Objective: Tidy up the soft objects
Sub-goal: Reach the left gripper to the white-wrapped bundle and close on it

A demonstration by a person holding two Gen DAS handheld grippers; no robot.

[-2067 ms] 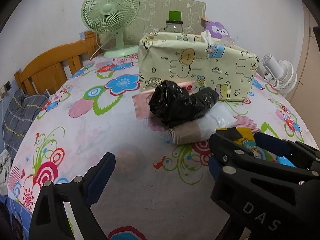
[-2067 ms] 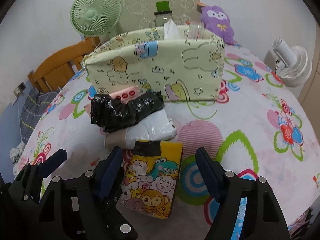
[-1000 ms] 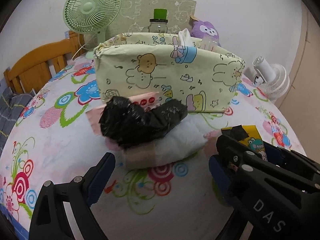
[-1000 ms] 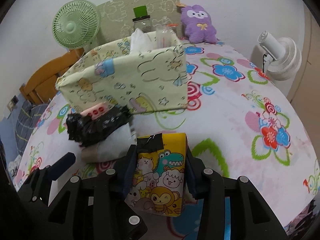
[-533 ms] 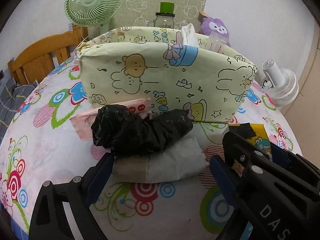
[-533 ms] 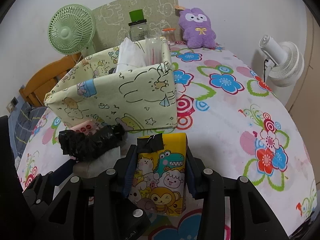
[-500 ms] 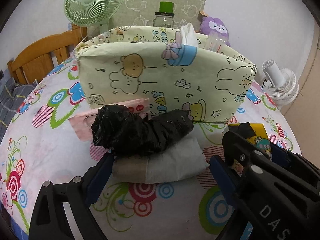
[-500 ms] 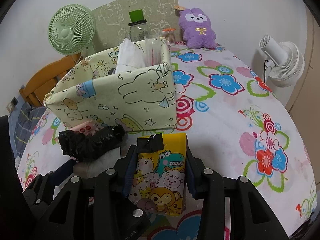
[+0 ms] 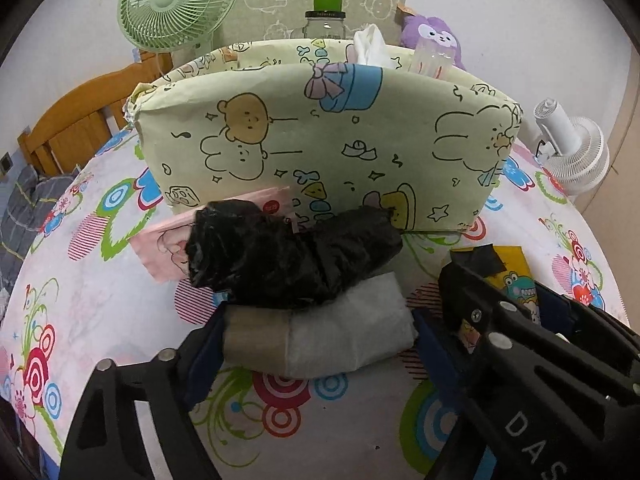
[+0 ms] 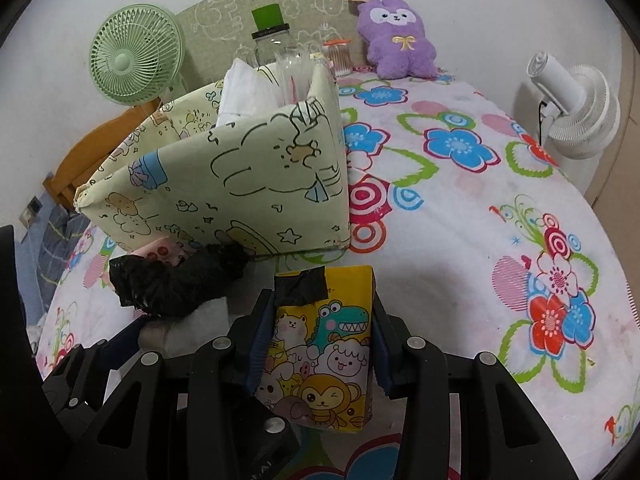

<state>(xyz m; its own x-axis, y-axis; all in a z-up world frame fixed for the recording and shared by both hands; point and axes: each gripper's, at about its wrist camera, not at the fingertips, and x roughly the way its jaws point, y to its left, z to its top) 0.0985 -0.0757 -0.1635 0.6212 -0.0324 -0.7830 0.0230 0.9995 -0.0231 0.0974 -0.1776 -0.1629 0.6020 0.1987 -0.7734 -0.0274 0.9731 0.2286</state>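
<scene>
My right gripper [image 10: 320, 340] is shut on a yellow cartoon-animal tissue pack [image 10: 326, 354] and holds it above the table, near the yellow-green storage box [image 10: 248, 184]. My left gripper [image 9: 316, 344] is open, its fingers either side of a white and beige roll [image 9: 320, 338]. A black plastic bag bundle [image 9: 292, 256] lies on that roll. A pink pack [image 9: 168, 236] lies behind it against the box [image 9: 328, 148]. The tissue pack also shows in the left wrist view [image 9: 508, 268]. White tissue [image 10: 244, 92] sticks out of the box.
A green fan [image 9: 172, 4], a glass jar [image 9: 326, 20] and a purple plush [image 10: 396, 38] stand at the back. A white fan [image 10: 572, 108] is at the right table edge. A wooden chair [image 9: 80, 124] is at the left. The floral tablecloth [image 10: 480, 220] covers the table.
My left gripper has moved forward until its fingers straddle the white roll. My right gripper closed on the tissue pack, lifted it and carried it toward the box.
</scene>
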